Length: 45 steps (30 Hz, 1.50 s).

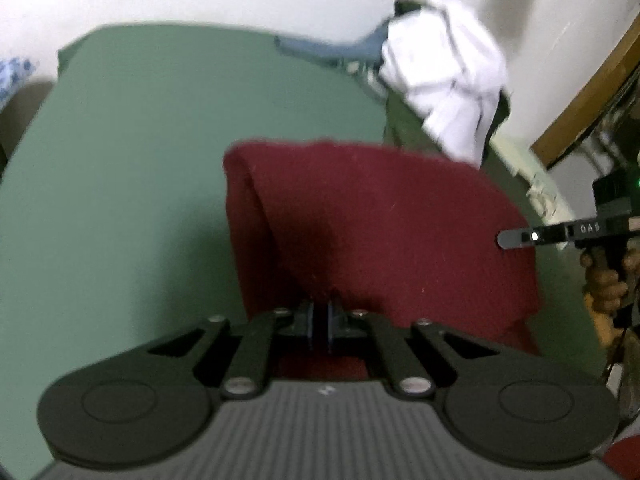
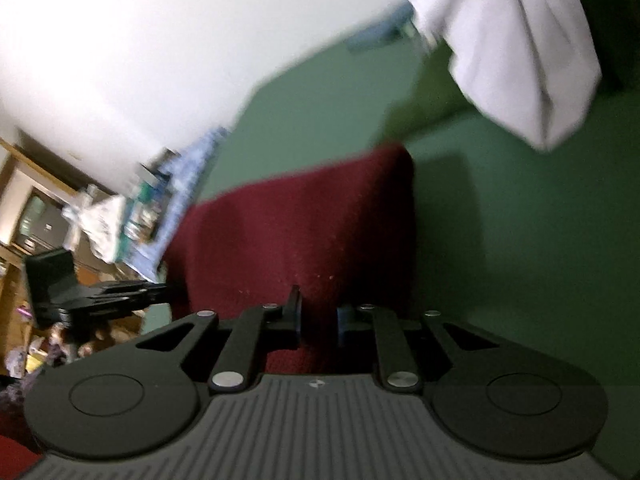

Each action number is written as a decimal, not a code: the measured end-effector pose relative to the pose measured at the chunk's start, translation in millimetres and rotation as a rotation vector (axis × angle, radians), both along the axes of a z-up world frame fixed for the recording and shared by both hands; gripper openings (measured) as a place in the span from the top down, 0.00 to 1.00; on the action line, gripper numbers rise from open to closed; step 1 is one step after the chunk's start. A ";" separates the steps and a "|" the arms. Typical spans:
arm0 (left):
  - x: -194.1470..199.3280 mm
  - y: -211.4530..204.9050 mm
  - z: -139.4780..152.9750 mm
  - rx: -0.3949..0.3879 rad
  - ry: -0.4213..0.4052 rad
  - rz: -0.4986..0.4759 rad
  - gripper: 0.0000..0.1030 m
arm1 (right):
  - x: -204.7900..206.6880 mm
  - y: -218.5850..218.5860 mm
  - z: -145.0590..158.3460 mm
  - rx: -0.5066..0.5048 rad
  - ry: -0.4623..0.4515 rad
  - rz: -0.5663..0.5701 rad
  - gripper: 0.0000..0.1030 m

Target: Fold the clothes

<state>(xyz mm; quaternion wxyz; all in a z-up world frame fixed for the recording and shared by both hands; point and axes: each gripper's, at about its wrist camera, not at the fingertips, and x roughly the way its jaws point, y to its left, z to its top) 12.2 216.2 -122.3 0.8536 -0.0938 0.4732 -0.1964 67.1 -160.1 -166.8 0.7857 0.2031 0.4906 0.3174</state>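
maroon cloth (image 1: 380, 232) edge pinched, green surface (image 1: 140, 160) open

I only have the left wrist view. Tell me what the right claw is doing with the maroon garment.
Observer: In its own camera, the right claw has a fold of the maroon garment filling the gap between its fingers.
Operator: Report how my left claw looks from that side.
Observer: The left claw shows side-on, with its tip meeting the garment's edge.
Operator: Say what is behind it.
Observer: Wooden shelving with blurred clutter stands behind it, past the edge of the green surface.
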 end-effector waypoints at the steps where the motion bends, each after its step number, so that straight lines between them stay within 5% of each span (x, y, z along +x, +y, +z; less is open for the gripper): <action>1: -0.4 -3.2 -4.7 0.021 0.002 -0.003 1.00 | -0.5 2.2 -7.9 -0.015 0.005 0.002 0.85; 5: 2.3 -0.7 -5.9 0.041 -0.006 0.013 0.96 | -5.9 4.5 -12.1 -0.001 -0.020 -0.016 0.82; 7: 1.4 3.0 1.4 0.072 -0.031 0.013 0.90 | -10.1 4.8 -1.8 -0.052 -0.048 -0.025 0.65; 9: -2.4 6.5 12.1 0.117 -0.063 0.010 0.75 | -16.9 -0.1 15.1 -0.115 -0.123 -0.046 0.64; 14: -14.3 8.7 44.8 0.243 -0.204 0.046 0.78 | -35.1 2.7 56.8 -0.198 -0.370 -0.112 0.64; 18: 2.6 -7.5 53.4 0.128 -0.277 0.104 0.78 | -26.0 44.1 52.8 -0.241 -0.480 -0.073 0.65; 25: 45.0 -38.0 -2.0 0.184 -0.197 0.082 0.80 | 4.4 72.3 18.4 -0.299 -0.430 -0.091 0.73; 27: 39.7 -31.7 -15.2 0.175 -0.234 0.080 0.74 | 11.0 72.0 8.9 -0.301 -0.400 -0.104 0.73; 32: 34.9 -34.9 -13.5 0.203 -0.259 0.043 0.74 | 3.6 54.4 -6.8 -0.229 -0.422 -0.110 0.75; 38: 15.5 -31.3 14.4 0.215 -0.287 -0.015 0.75 | -19.7 52.1 11.5 -0.210 -0.398 -0.089 0.74; 45: -4.6 -48.1 -8.8 0.249 -0.268 -0.045 0.70 | -42.7 50.5 4.9 -0.251 -0.356 -0.080 0.74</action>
